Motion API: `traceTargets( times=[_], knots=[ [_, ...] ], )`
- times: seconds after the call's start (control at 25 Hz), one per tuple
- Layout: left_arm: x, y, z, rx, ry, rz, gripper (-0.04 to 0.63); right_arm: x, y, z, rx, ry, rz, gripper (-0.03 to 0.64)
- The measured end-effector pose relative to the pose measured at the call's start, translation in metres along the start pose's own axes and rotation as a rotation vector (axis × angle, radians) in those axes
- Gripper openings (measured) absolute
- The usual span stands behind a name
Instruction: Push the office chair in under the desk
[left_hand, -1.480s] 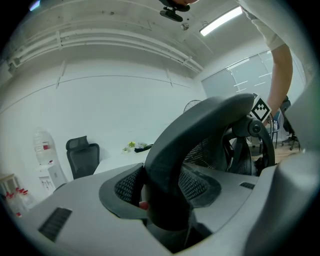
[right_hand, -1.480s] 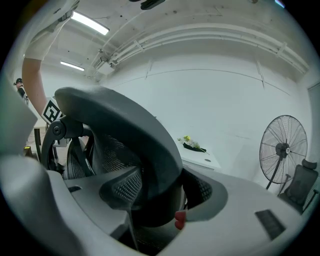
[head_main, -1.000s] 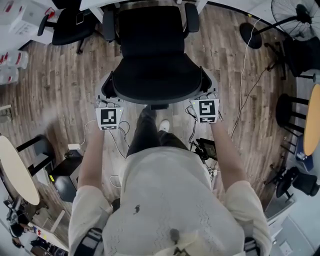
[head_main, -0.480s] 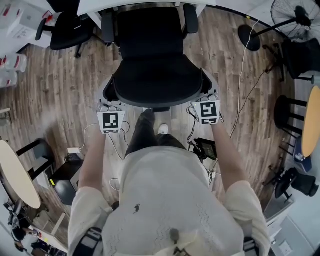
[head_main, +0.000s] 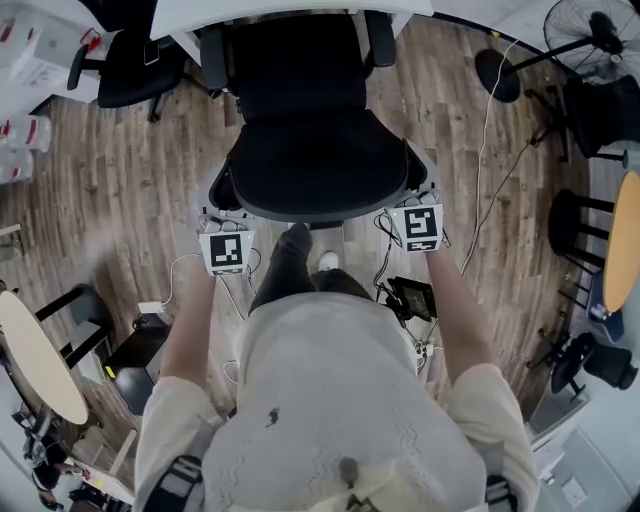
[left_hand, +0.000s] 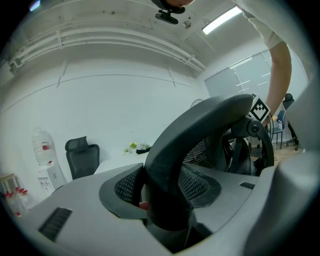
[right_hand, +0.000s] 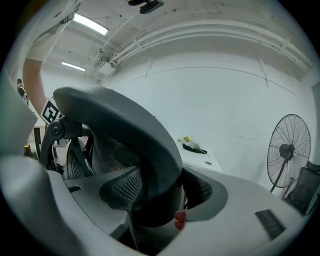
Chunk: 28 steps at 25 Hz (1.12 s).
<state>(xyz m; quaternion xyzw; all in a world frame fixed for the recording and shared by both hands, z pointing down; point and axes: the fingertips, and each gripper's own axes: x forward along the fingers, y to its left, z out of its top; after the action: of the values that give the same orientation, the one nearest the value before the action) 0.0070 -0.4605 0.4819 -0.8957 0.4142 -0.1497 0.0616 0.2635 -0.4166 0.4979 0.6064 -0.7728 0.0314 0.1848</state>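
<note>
The left claw (left_hand: 162, 197) is clamped on one side of the backrest rim of the office chair (head_main: 310, 150) and the right claw (right_hand: 155, 200) on the other, jaws wide around the thick frame. The seat faces the white surface (head_main: 270, 8), its front seemingly at the edge; from above I can't judge how far under. Push evenly with both hands, straight and level, so the chair doesn't swivel and the armrests (head_main: 378, 35) clear the edge.
</note>
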Motion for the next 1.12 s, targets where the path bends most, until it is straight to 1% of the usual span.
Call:
traceTargets(
  times=[0.52, 1.12],
  knots=[
    [0.031, 0.029, 0.0, 0.0, -0.007, -0.018, 0.227, 0.038, -0.009, 0.012, 0.004, 0.002, -0.009, 0.264],
    [0.06, 0.066, -0.006, 0.006, -0.01, -0.053, 0.227, 0.077, -0.006, 0.021, 0.01, 0.009, -0.042, 0.265]
  ],
)
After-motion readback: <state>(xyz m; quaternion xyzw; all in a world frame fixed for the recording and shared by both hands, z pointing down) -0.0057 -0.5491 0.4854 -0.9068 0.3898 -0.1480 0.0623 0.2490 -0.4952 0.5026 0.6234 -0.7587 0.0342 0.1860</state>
